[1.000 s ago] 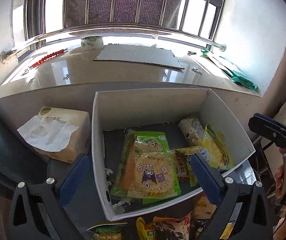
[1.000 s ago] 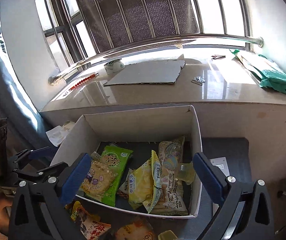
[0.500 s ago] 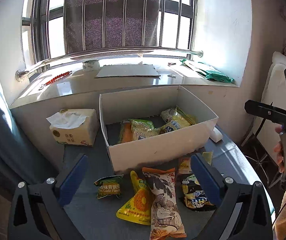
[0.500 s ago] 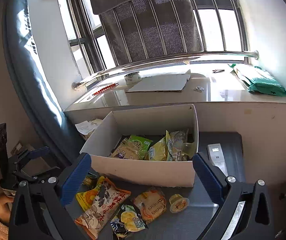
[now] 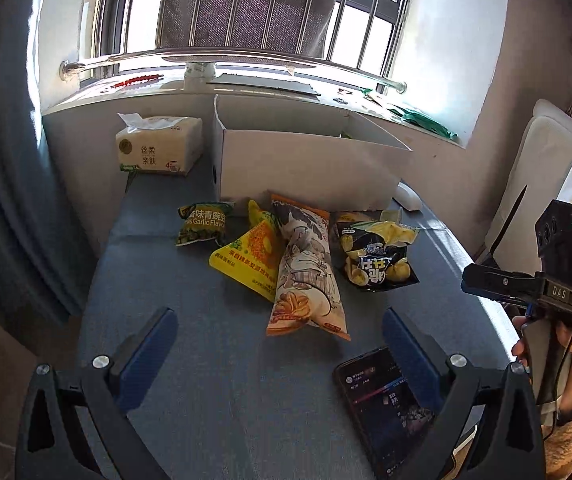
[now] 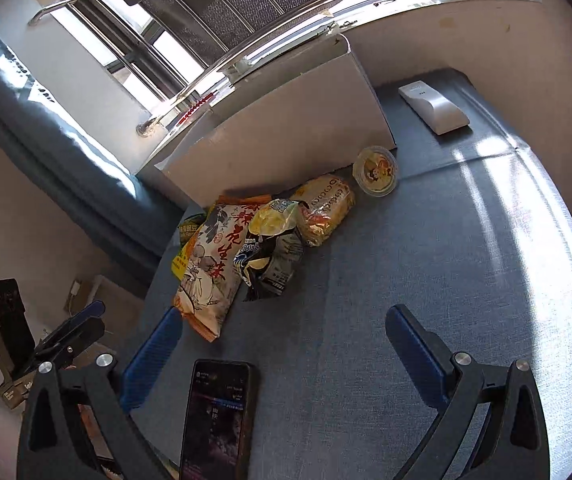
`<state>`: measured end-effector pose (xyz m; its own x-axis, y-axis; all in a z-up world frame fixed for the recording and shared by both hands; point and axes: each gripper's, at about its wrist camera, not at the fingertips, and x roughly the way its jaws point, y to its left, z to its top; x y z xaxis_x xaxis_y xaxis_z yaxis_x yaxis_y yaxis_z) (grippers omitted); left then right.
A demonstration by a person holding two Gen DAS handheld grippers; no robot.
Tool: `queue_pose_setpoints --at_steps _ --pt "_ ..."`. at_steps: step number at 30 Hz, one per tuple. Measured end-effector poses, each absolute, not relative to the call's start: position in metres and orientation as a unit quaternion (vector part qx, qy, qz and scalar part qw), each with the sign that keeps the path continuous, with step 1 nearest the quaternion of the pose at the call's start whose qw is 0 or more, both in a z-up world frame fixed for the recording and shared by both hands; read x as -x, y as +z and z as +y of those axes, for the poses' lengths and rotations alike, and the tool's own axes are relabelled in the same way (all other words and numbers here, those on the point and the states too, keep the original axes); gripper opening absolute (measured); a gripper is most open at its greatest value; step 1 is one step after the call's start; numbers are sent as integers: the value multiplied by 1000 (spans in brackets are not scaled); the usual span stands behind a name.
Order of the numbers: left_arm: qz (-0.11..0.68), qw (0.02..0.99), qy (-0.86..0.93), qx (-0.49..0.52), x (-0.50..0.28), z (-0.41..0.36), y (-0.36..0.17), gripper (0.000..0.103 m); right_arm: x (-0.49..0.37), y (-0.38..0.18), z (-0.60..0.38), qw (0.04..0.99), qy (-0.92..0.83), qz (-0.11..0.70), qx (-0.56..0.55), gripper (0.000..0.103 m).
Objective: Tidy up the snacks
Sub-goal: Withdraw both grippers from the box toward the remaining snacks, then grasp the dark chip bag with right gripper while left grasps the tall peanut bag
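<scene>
A white cardboard box (image 5: 306, 160) stands at the back of the blue table; what lies inside it is hidden from here. In front of it lie a green pea bag (image 5: 202, 224), a yellow triangular bag (image 5: 252, 256), a long peanut bag (image 5: 306, 276) and a black chips bag (image 5: 378, 256). The right wrist view adds an orange-yellow pack (image 6: 324, 208) and a small jelly cup (image 6: 376, 170). My left gripper (image 5: 278, 320) is open and empty, short of the peanut bag. My right gripper (image 6: 282, 318) is open and empty too, over bare cloth.
A phone (image 5: 386, 400) with a lit screen lies near the table's front edge. A tissue pack (image 5: 158, 144) sits left of the box and a white remote (image 6: 432, 108) to its right. A windowsill runs behind. A hand (image 5: 566, 360) holds the right gripper.
Both grippers have pulled back and down from over the open box to the table's near end. The snacks in front of the box and the phone have come into view.
</scene>
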<state>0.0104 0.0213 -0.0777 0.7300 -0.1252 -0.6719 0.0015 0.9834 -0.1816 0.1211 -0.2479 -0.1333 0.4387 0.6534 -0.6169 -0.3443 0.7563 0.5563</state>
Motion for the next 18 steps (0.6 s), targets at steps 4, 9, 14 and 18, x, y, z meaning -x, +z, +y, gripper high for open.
queue_pose_setpoints --at_steps 4,9,14,18 --pt "368 924 -41 93 -7 22 -81 103 -144 -140 -228 811 312 450 -205 103" --pt "367 925 -43 84 -7 20 -81 103 -178 -151 -205 796 290 484 -219 103" --pt "368 925 -51 85 -10 19 -82 103 -192 -162 -194 778 278 509 -240 103" --pt "374 922 -50 82 -15 18 -86 103 -195 -169 -194 767 274 522 -252 43"
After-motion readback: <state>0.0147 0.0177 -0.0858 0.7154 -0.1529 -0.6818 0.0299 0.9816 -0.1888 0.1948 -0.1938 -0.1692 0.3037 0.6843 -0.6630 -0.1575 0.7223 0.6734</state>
